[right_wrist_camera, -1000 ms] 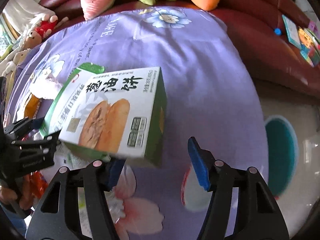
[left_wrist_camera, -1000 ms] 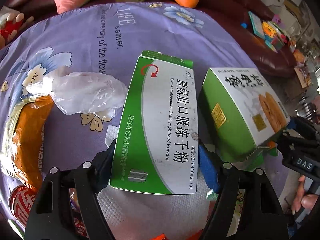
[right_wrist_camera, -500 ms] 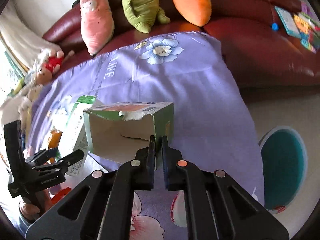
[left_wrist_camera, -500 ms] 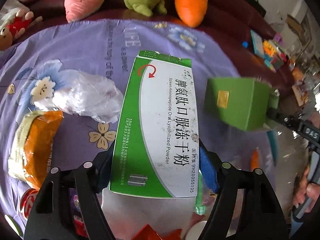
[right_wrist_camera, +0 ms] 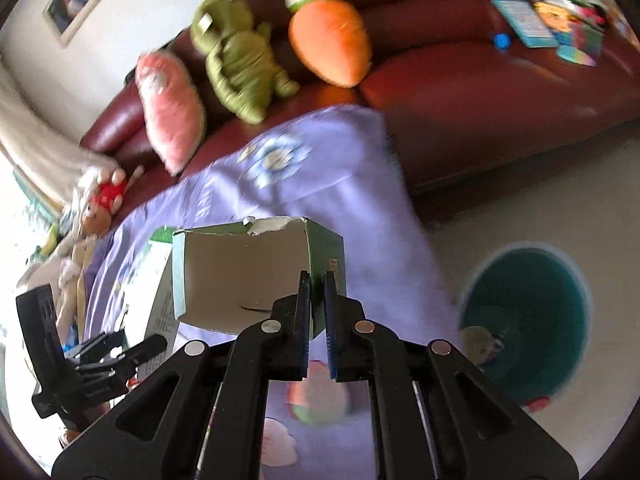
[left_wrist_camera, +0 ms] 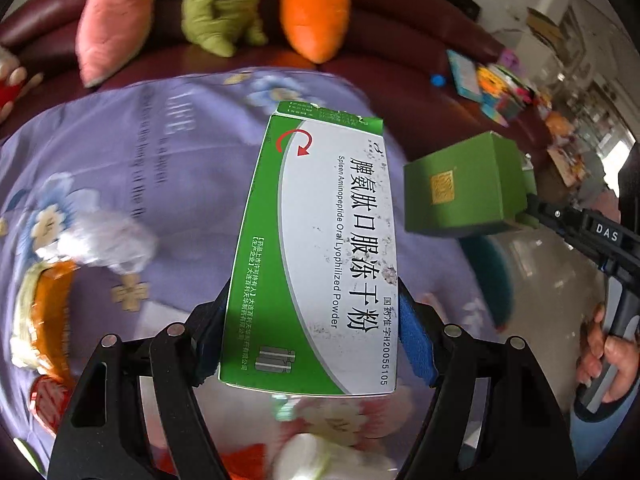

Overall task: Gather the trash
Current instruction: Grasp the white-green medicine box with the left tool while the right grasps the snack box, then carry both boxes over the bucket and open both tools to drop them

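The left hand-held gripper (left_wrist_camera: 312, 344) grasps the green-and-white medicine box (left_wrist_camera: 316, 256) by its 2 long sides, lifted above the purple flowered cloth (left_wrist_camera: 168, 168). The right hand-held gripper (right_wrist_camera: 316, 308) is clenched on 1 wall of the torn-open green box (right_wrist_camera: 256, 276), also held above the cloth. Beyond the cloth, 3 plush toys lie on the red sofa (right_wrist_camera: 480, 92); the orange carrot (right_wrist_camera: 332, 44) is rightmost.
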Tool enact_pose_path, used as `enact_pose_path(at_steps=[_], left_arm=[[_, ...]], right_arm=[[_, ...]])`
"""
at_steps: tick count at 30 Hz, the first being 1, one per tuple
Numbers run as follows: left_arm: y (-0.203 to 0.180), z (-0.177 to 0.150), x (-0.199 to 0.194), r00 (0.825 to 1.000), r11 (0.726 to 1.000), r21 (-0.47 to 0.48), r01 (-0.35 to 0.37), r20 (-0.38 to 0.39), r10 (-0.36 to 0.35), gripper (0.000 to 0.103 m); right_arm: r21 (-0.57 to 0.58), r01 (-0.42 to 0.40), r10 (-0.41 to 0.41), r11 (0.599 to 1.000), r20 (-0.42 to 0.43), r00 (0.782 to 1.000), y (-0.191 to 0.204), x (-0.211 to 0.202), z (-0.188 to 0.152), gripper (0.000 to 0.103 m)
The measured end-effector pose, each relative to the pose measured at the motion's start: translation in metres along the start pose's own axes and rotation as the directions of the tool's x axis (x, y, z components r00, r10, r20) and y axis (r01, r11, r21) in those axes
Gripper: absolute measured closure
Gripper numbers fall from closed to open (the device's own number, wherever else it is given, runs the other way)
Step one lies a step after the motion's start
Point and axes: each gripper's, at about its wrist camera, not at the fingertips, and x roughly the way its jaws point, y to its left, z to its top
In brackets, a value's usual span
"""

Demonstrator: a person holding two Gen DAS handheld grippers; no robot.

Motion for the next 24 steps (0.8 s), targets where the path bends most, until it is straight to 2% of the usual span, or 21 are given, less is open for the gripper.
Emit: enact_pose_path(at_steps=[6,10,15,21,24], left_arm=[[-0.078,0.007,0.016,0.997,0.99,0.12,0.07,-0.023,-0.068,0.029],[-0.124,0.007,0.033,0.995,0.978,0.187,0.096,-0.058,-0.087,0.029],[-0.173,0.002,0.056,0.991,0.963,0.248,0.109,-0.104,-0.086,0.029],[-0.205,0.0,0.083,0.986,0.951,0.29,0.106,-0.151,-0.064,0.029],[-0.217,0.0,0.096,0.984,0.946,0.305,0.107,-0.171,-0.056,0.029]], right_arm=[[0.124,0.112,-0.12,0.986,0.064,0.991,-0.084,-0.054,-0.009,0.097],[0.191,0.17,-0.183,0.967,0.053,0.982,-0.134,-0.068,-0.024,0.096],[0.239,0.205,-0.213,0.949,0.006,0.977,-0.176,-0.064,-0.043,0.096],[0.241,0.233,-0.233,0.942,-0.029,0.972,-0.206,-0.051,-0.054,0.096],[0.234,0.227,-0.221,0.945,-0.053,0.974,-0.215,-0.04,-0.055,0.092]])
